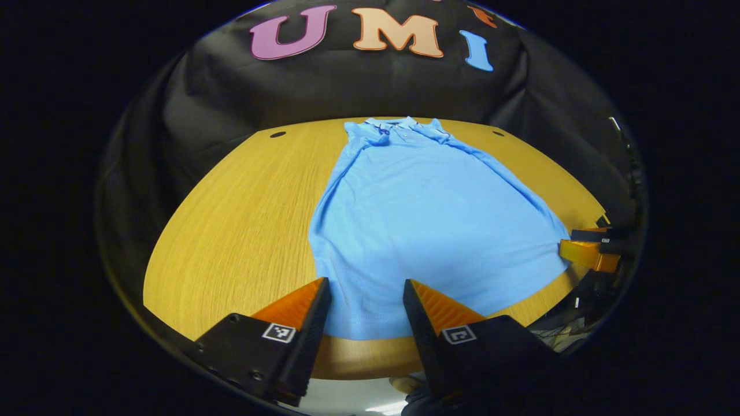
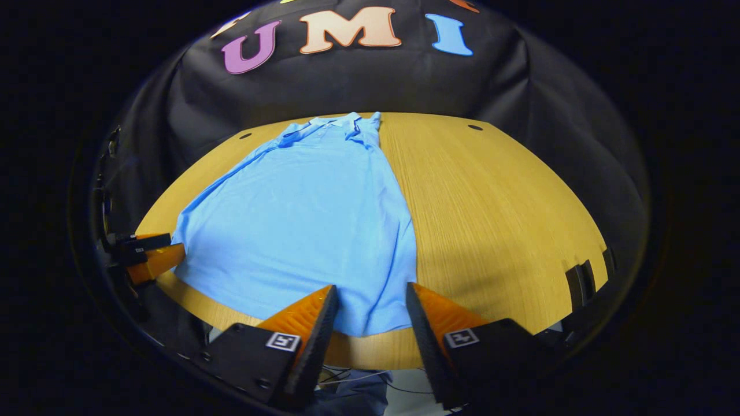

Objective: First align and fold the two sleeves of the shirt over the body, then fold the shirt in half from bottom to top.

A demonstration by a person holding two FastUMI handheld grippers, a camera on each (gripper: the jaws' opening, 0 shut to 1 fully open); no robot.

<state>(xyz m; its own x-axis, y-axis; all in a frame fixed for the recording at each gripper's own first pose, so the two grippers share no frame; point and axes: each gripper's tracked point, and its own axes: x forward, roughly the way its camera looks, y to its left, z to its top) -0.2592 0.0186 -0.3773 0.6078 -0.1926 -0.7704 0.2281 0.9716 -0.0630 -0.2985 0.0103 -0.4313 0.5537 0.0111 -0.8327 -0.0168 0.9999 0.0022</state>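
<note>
shirt: light blue polo shirt (image 1: 428, 225) lies flat on the wooden table (image 1: 231, 231), collar (image 1: 388, 128) at the far edge, hem at the near edge. Sleeves look already folded in over the body; the outline is a narrow trapezoid.
left gripper: left gripper (image 1: 366, 294) hovers over the hem's left corner area, fingers spread, nothing between them but cloth below. Contact with the cloth: cannot tell.
right gripper: right gripper (image 2: 371, 297) hovers over the hem's right corner, fingers spread, not pinching anything. In the left gripper view it also shows far right (image 1: 589, 248), just beside the shirt's right hem corner.
around: 2 dark round holes in the tabletop near the far corners (image 2: 475, 127). Black cloth wall (image 2: 358, 81) behind the table. Dark slotted bracket (image 2: 584, 280) at the table's right edge.
open room: bare wood wide on both sides of the shirt; a thin strip of table between hem and near edge.
hidden: folded sleeves' edges hard to make out, only faint creases along the sides. Below the near edge, cables and dark clothing show dimly; details unclear.
</note>
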